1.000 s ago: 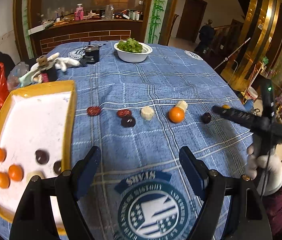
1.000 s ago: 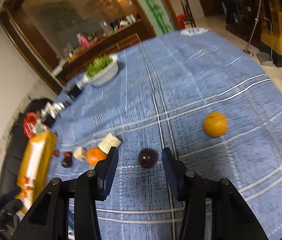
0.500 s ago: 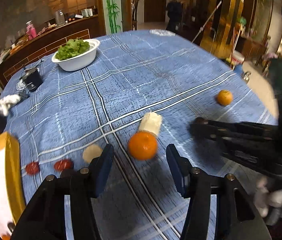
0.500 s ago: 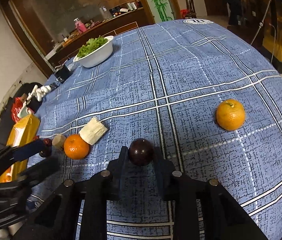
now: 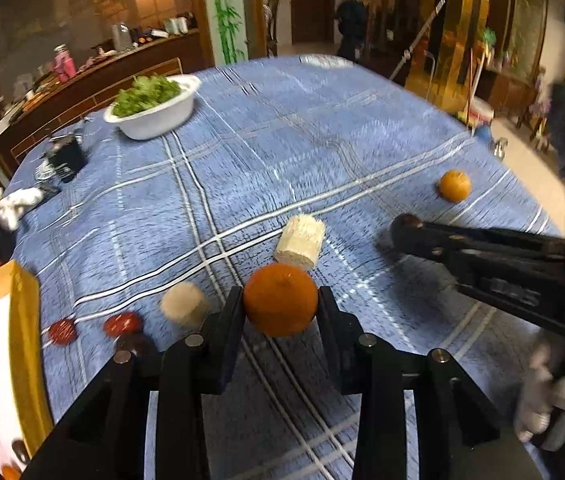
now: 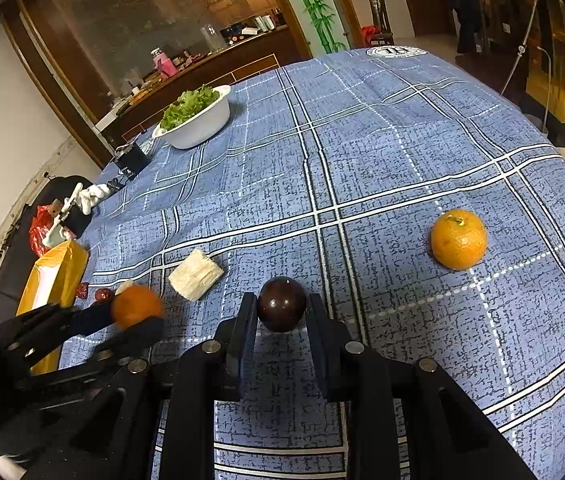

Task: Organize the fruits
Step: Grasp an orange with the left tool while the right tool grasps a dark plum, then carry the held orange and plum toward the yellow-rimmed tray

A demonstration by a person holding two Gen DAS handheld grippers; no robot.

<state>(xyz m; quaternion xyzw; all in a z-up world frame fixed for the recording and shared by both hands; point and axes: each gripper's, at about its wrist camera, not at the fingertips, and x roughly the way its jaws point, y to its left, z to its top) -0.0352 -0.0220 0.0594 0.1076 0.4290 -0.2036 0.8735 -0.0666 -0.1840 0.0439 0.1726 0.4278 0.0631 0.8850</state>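
In the left wrist view my left gripper (image 5: 280,294) has its jaws closing on an orange (image 5: 280,306) on the blue checked cloth, both pads touching its sides. My right gripper (image 6: 281,300) is shut on a dark round fruit (image 6: 281,305) resting on the cloth. A second orange (image 6: 458,244) lies apart to the right. Pale cut pieces (image 5: 300,242) (image 5: 182,308), two red dates (image 5: 122,323) and another dark fruit (image 5: 136,344) lie left of the held orange. The yellow-rimmed tray (image 5: 26,340) sits at the far left, with oranges and a dark fruit partly showing inside.
A white bowl of greens (image 5: 154,110) stands at the back of the table, with a small black box (image 5: 64,158) and white gloves (image 5: 18,204) near the left edge. The cloth drops off at the right, beyond the second orange. A person stands far back in the room.
My left gripper swung right from beside the tray to the orange and closed around it. My right gripper closed on the dark fruit and has stayed there.
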